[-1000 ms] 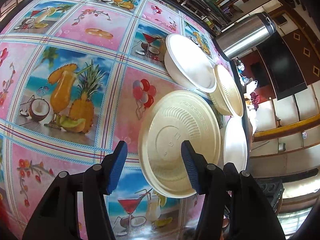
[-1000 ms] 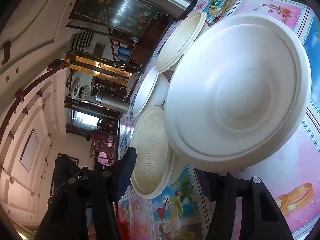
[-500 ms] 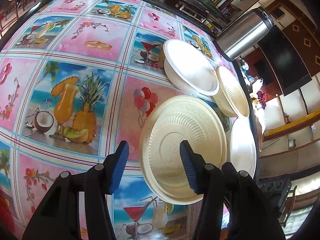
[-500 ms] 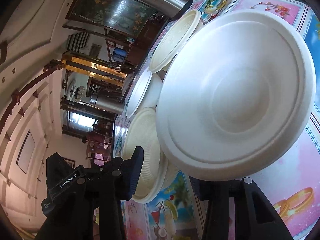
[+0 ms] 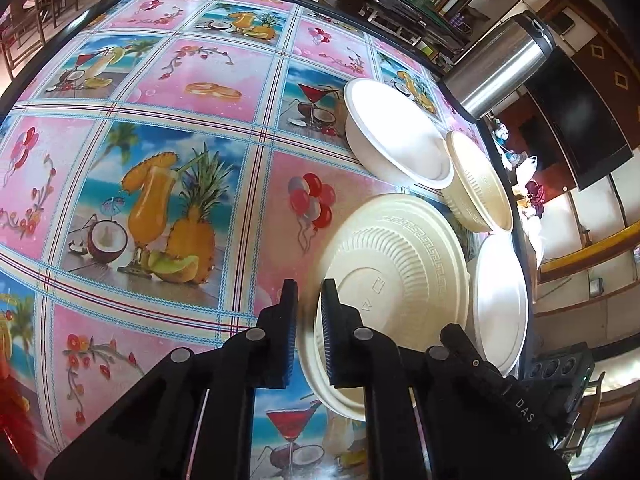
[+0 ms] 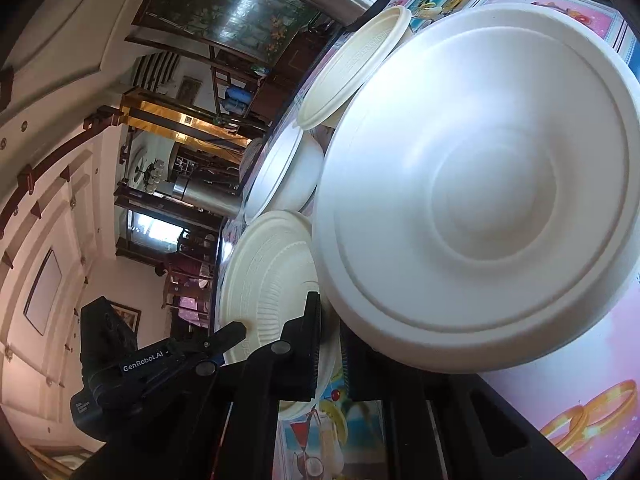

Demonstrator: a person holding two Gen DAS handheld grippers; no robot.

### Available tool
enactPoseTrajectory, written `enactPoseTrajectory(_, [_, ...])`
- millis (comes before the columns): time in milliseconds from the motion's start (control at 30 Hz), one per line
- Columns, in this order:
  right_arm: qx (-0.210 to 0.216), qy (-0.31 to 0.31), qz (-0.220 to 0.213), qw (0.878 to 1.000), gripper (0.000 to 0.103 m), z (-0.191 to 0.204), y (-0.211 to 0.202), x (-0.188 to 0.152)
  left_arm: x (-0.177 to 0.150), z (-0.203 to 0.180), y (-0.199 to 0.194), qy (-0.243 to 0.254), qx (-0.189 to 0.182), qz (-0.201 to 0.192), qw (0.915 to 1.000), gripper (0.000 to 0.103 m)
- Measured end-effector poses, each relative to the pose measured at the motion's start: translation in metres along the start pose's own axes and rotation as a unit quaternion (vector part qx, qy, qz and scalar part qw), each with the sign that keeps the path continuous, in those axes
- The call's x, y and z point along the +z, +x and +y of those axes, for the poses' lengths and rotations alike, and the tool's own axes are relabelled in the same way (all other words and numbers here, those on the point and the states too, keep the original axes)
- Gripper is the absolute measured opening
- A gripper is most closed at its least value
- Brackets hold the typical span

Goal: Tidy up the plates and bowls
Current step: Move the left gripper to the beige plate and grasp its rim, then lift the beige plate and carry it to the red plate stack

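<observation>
Left gripper (image 5: 308, 320): jaws just closed, pinching rim of ribbed cream plate (image 5: 400, 272) (lower centre) | Right gripper (image 6: 330, 344): jaws just closed, clamping edge of white plate (image 6: 480, 200) (fills right) | Both on patterned tablecloth (image 5: 160, 160)

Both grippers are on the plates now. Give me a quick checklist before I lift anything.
1. Left gripper just closed, cream plate rim between its fingers: ok.
2. Right gripper just closed on a rim; white plate or cream plate: cannot tell.
3. Cream and white plates apart from each other: cannot tell.
4. White bowl and cream bowl away from both grippers: ok.
</observation>
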State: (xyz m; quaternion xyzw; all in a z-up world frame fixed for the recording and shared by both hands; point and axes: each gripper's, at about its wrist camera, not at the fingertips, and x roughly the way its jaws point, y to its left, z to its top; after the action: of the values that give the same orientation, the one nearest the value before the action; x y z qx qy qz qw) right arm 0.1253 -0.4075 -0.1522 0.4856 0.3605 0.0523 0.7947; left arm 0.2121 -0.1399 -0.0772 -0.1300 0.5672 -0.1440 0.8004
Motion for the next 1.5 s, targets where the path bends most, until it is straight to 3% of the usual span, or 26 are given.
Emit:
enactPoseTrajectory(300, [0.001, -0.011, -0.004, 1.0, 0.009, 0.004, -0.003, -0.002, -0.015, 0.007, -0.001, -0.003, 0.002, 0.007, 1.0, 0.007])
enactPoseTrajectory(600, [0.024, -0.026, 0.008, 0.999, 0.009, 0.009, -0.008, -0.015, -0.044, 0.027, -0.033, -0.011, 0.007, -0.02, 0.9997, 0.007])
enactPoseTrajectory(867, [0.023, -0.049, 0.031, 0.998, 0.009, 0.02, -0.004, -0.053, -0.078, 0.069, -0.049, -0.038, 0.007, -0.021, 0.999, 0.008])
enactPoseTrajectory(1133, [0.028, -0.096, 0.038, 0.994, 0.01, 0.038, -0.009, -0.094, -0.11, 0.095, -0.079, -0.033, 0.029, -0.041, 0.9982, 0.008])
enactPoseTrajectory(1500, [0.014, -0.139, 0.083, 0.987, 0.01, 0.057, -0.034, -0.149, -0.178, 0.104, -0.107, 0.021, 0.046, -0.044, 0.9978, 0.011])
